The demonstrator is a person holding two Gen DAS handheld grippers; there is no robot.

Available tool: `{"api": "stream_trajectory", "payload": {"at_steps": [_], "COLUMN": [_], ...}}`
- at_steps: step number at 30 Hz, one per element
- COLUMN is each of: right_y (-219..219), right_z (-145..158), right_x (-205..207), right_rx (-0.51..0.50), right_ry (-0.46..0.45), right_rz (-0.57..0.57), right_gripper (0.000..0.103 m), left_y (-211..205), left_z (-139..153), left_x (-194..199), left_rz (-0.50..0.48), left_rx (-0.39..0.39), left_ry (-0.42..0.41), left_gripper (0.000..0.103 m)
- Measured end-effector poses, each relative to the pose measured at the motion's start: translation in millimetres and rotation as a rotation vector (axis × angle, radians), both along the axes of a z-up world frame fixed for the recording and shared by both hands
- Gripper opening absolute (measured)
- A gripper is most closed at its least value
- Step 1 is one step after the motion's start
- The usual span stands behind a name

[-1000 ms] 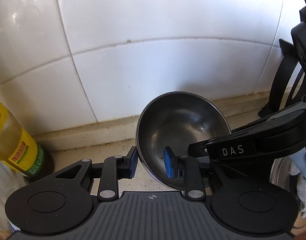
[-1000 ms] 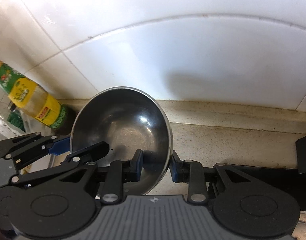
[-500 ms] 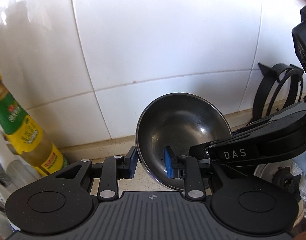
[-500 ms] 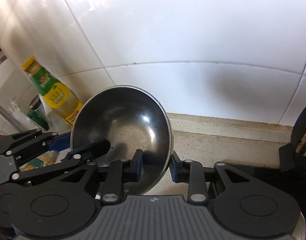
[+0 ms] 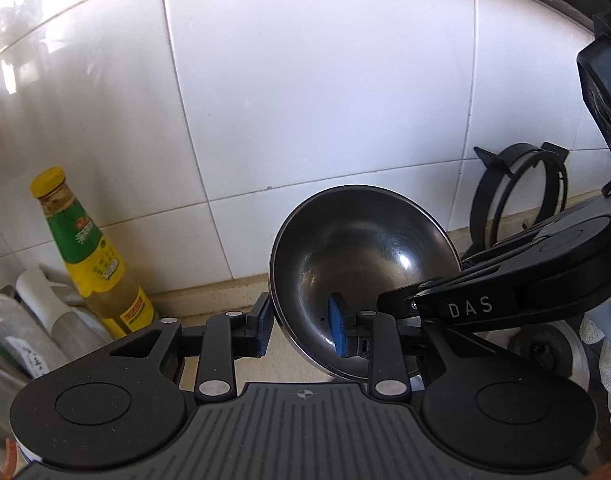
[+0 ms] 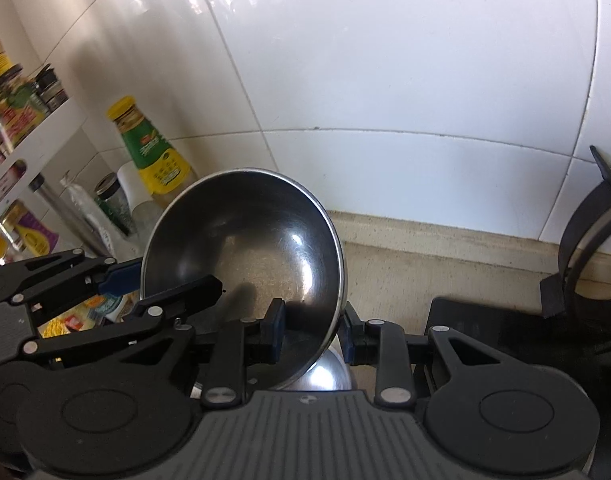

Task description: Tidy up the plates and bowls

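**Holding one steel bowl between both grippers, above the counter**

You grip a single stainless steel bowl [image 5: 363, 268] from two sides. Your left gripper [image 5: 299, 326] is clamped on the bowl's left rim: one blue pad presses the outside wall, the other sits inside the bowl. Your right gripper [image 6: 311, 330] is clamped on the opposite rim, on the bowl's right side, again with one pad inside and one outside. Neither pair of jaws has any visible slack around the metal.

The bowl hangs tilted between the two grippers, clear of the beige stone counter [image 6: 417, 264], with its open mouth facing back toward you and its rounded bottom toward the white tiled wall [image 5: 325, 92]. Its rim runs roughly from one gripper to the other, so the line between your two hands is the bowl's width. Neither hand is nearer; they share the load evenly.

To your left stands a sauce bottle [image 5: 91, 252] with a yellow cap, close to the wall, beside a crowded white shelf rack [image 6: 33, 148]. To your right, a black ring-shaped stand [image 5: 519, 196] leans against the tiles. Directly below the bowl, in the right wrist view, a second shiny metal vessel [image 6: 331, 372] shows just under the rim; what it is cannot be told.

Any placing move will likely need both hands to travel together, keeping the tilt steady.
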State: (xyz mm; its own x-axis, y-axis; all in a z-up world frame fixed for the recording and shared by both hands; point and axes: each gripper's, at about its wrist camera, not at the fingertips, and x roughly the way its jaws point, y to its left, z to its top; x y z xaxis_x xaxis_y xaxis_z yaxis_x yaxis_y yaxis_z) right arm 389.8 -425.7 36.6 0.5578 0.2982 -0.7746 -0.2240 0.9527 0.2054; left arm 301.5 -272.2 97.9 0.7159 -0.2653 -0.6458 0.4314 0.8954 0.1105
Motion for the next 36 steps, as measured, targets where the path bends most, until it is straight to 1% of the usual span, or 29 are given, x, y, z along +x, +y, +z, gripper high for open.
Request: {"api": "stream_trajectory", "payload": {"at_steps": [6, 12, 21, 26, 29, 32, 33, 34, 36], "right_y": [3.2, 5.9, 5.1, 10.0, 13.5, 10.3, 8.4, 6.4, 3.8], "right_z": [-9.4, -32.6, -59.0, -66.4, -65.4, -57.9, -54.8, -52.3, -49.4], "right_x": [-14.8, -19.3, -14.5, -11.4, -11.9, -13.9, -14.5, -14.8, -16.1], "right_rx": [-0.025, -0.042, -0.055, -0.083, -0.114, -0.113, -0.11, -0.105, -0.1], "right_ry": [0.036, 0.095, 0.168, 0.181, 0.172, 0.138, 0.126, 0.118, 0.109], "right_rz": [0.012, 0.009, 0.021, 0.035, 0.046, 0.042, 0.037, 0.032, 0.025], "right_gripper": [0.035, 0.035, 0.035, 0.035, 0.035, 0.037, 0.037, 0.038, 0.039], "left_y": [3.7, 4.4, 0.4, 3.0, 4.0, 5.9, 6.7, 7.8, 9.8], "left_z": [-3.8, -19.7, -50.6, -60.0, -64.3, -68.0, -68.3, -68.3, -66.8], "left_x": [-19.0, -27.7, -24.4, -21.6, -21.2, -21.8, -22.5, -23.6, -26.3], "left_rz": [-0.013, -0.03, -0.038, -0.031, -0.028, -0.027, -0.028, -0.027, -0.029], "left_rx": [-0.003, -0.003, 0.029, 0.038, 0.041, 0.049, 0.049, 0.051, 0.052], "left_ry": [0.009, 0.051, 0.124, 0.148, 0.154, 0.159, 0.156, 0.151, 0.138], "left_gripper": [0.037, 0.038, 0.038, 0.038, 0.039, 0.043, 0.046, 0.051, 0.057]}}
